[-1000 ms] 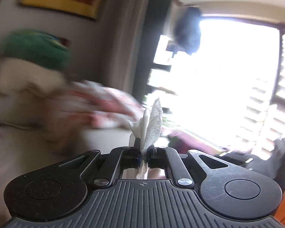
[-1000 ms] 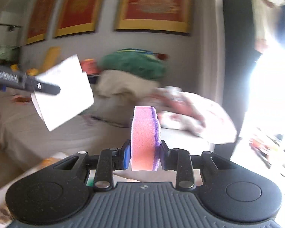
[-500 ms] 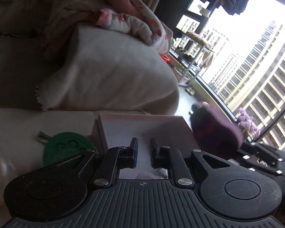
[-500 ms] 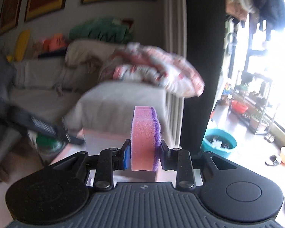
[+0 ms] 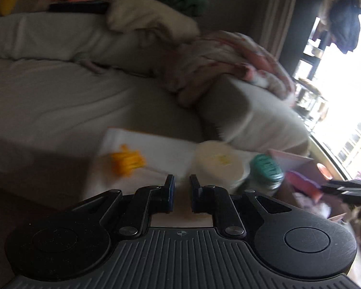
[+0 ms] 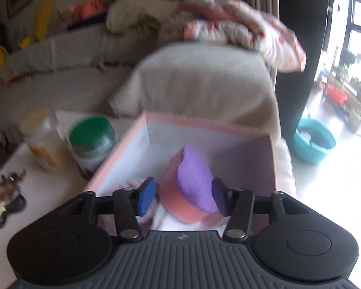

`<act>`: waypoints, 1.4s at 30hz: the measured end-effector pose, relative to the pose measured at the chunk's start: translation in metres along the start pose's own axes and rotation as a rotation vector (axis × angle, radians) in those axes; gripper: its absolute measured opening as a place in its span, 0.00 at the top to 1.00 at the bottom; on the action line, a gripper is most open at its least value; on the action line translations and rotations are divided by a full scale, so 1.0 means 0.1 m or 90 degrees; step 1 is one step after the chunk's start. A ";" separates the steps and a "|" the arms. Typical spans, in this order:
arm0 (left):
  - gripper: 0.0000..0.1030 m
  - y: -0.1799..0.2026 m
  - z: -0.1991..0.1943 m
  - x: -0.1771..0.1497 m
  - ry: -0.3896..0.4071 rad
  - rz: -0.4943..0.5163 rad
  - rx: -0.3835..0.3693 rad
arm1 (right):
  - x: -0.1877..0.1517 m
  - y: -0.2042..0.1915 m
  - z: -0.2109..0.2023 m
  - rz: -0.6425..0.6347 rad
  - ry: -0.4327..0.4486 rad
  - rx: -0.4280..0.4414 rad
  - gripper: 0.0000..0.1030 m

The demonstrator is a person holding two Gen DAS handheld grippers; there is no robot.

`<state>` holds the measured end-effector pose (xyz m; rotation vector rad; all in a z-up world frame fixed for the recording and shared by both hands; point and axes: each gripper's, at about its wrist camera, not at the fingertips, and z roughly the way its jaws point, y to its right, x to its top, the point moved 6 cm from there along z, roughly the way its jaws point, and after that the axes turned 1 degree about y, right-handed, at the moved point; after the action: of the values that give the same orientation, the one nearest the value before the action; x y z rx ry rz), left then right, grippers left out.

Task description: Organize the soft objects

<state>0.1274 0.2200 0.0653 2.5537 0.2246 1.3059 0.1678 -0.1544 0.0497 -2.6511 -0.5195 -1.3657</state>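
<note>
The sponge [image 6: 192, 187] looks like porous foam, its purple face matt and rough. The pink box [image 6: 204, 122] looks like smooth matt card. The sofa [image 6: 204, 79] wears woven cloth.

The left gripper [image 5: 179, 193] sits low centre, jaws slightly apart, gripping nothing. Beyond it, a blurred cream lid [image 5: 217, 162] and green-lidded jar [image 5: 267, 171].
</note>
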 end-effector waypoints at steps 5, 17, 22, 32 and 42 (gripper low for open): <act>0.86 -0.31 -0.23 -0.33 -0.040 -0.009 0.011 | 0.24 -0.26 -0.24 -0.032 0.054 -0.014 0.43; 0.86 0.10 -0.40 -0.87 -0.061 0.066 -0.003 | -0.09 -1.60 -0.07 -0.159 0.038 0.122 0.41; 0.83 0.19 -0.14 -0.99 -0.070 0.149 0.100 | -0.38 -1.83 -0.04 -0.182 0.012 0.140 0.41; 0.60 -0.09 0.03 -0.95 -0.089 0.021 0.081 | -0.60 -1.86 -0.06 -0.157 -0.025 0.192 0.41; 0.86 -0.30 -0.27 -0.95 -0.032 0.001 0.007 | -0.58 -2.43 -0.02 -0.132 -0.069 0.283 0.41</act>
<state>0.0489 0.2284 -0.0019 2.5920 0.2206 1.2427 0.0499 0.0577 -0.0092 -2.3604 -1.0037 -1.0029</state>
